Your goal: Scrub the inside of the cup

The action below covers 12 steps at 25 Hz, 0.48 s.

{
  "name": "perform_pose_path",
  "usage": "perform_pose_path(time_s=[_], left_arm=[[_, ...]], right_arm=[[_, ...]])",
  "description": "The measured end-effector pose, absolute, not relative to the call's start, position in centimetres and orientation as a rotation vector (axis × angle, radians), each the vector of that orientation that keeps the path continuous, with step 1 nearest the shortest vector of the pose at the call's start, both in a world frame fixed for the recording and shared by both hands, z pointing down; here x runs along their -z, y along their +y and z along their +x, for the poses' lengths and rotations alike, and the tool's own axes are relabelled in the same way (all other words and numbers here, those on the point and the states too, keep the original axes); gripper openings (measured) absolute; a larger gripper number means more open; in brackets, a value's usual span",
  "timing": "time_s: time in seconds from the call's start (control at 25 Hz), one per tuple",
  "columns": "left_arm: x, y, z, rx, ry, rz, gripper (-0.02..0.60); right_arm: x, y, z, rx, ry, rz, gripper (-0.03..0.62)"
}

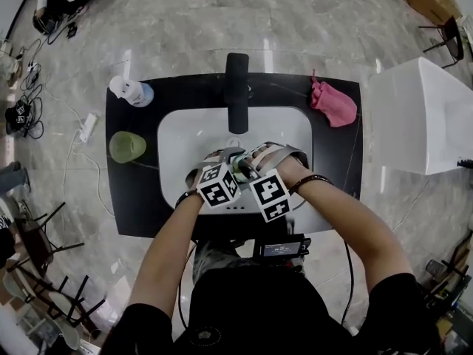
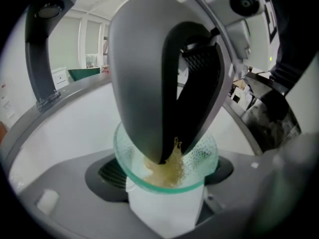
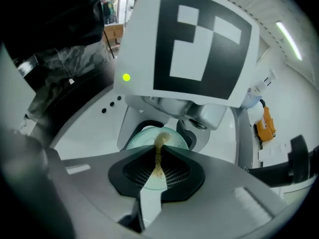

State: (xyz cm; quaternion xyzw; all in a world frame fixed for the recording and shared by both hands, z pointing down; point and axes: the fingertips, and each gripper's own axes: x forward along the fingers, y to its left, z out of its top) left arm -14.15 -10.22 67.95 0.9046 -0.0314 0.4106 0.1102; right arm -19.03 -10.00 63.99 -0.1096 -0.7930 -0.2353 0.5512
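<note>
1. Marble flooring [image 1: 177, 13] spreads all round a black countertop [image 1: 133, 191]. A white basin [image 1: 185, 135] is sunk in the countertop's middle, and a black faucet [image 1: 237, 91] stands at the basin's rear edge.
2. By the countertop's rear left corner stands a white bottle [image 1: 129, 91]. A green cup [image 1: 127, 146] sits near the left edge, and a pink pouch [image 1: 334, 103] lies by the rear right corner. A white cabinet [image 1: 421, 117] stands just off the right edge. A white power strip [image 1: 87, 126] lies on the floor to the left.
3. In the head view both grippers meet over the front of the basin, and their marker cubes cover what they work on.
4. The left gripper view shows what the cubes cover. The left gripper [image 2: 164, 183] has its jaws wide, clamped on either side of a clear, green-rimmed glass cup [image 2: 167, 208] held over the basin.
5. Only that view shows the yellowish scouring wad [image 2: 167, 171] reaching down into the cup's mouth.
6. The right gripper view shows the right gripper [image 3: 158, 156] with its jaws pinched together on that wad. It also shows three small holes [image 3: 110, 103] in the basin wall beyond.
</note>
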Motion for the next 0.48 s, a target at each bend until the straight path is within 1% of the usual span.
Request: perform_pose_path(time_s=[0.12, 0.48], left_arm=[[-67.9, -10.8, -14.7, -1.218, -0.161, 2.665, 0.396], [-67.7, -12.4, -15.4, -1.253, -0.361, 2.685, 0.394]], right_arm=[[-63.9, -10.6, -19.4, 0.466, -1.910, -0.171, 0.039], [-63.7, -11.8, -19.4, -0.030, -2.030, 0.155, 0.038]])
